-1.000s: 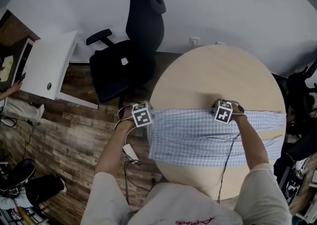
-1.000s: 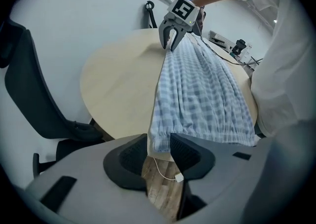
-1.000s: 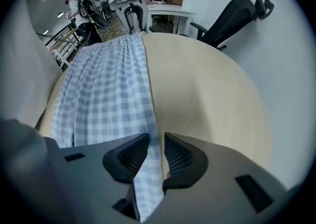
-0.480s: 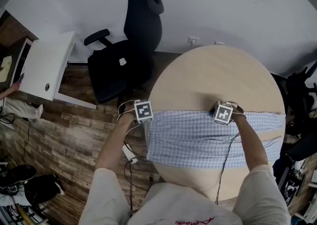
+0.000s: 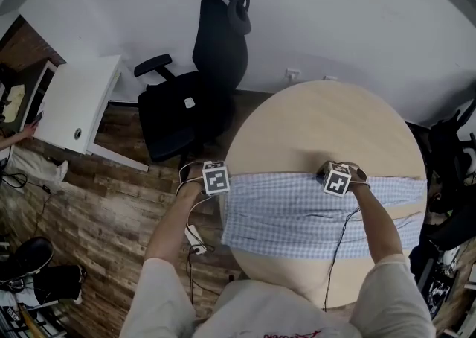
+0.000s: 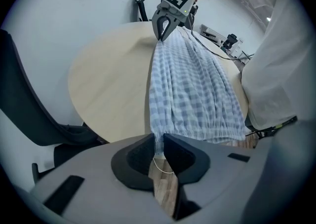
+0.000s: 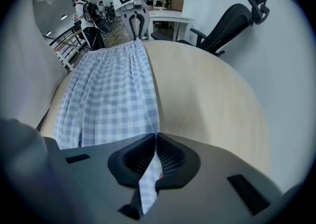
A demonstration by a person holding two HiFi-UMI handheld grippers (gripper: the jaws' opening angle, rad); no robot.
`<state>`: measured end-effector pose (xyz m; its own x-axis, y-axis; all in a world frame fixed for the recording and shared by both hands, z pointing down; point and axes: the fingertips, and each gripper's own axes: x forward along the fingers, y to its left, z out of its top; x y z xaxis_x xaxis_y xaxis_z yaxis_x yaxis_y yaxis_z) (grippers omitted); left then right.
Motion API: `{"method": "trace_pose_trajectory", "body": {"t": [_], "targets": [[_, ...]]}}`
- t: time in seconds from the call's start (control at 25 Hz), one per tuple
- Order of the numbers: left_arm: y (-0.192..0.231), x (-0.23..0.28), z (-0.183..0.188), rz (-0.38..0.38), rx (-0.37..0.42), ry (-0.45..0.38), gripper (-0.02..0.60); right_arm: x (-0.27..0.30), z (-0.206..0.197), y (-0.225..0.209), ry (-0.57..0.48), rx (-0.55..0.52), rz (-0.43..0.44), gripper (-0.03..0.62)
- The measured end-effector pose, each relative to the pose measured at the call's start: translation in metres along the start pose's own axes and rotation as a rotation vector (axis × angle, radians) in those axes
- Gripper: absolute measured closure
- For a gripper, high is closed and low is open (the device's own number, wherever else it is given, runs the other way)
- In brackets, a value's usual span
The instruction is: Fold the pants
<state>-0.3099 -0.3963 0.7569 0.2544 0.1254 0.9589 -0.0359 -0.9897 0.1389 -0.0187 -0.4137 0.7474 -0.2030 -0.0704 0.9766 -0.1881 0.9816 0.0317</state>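
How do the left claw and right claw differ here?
Left claw grips the pants at the waistband corner beyond the table edge; right claw grips a plain edge over the table. Left claw's jaws have just been closing, slightly apart; right claw's meet tightly. Both hold the pants.

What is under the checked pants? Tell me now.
The round table lies under the checked pants; their left end overhangs its edge above the wood floor. Whatever lies on the tabletop beneath the cloth is covered.
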Motion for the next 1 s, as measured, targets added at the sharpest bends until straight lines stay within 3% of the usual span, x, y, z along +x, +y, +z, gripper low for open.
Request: {"method": "trace_pose_trajectory", "body": {"t": [0.48, 0.72, 1.0], "targets": [[-0.011, -0.045, 0.013, 0.237, 0.045, -0.079, 0.502, -0.058, 0.004, 0.012, -0.083, -0.013, -0.222, 0.556], [-0.043, -0.062, 0.020, 0.390, 0.101, -0.104, 0.500, -0.080, -0.005, 0.054, -0.079, -0.089, -0.376, 0.556], [-0.097, -0.064, 0.019, 0.427, 0.118, -0.097, 0.500, -0.094, -0.011, 0.118, -0.121, -0.085, -0.408, 0.556]]}}
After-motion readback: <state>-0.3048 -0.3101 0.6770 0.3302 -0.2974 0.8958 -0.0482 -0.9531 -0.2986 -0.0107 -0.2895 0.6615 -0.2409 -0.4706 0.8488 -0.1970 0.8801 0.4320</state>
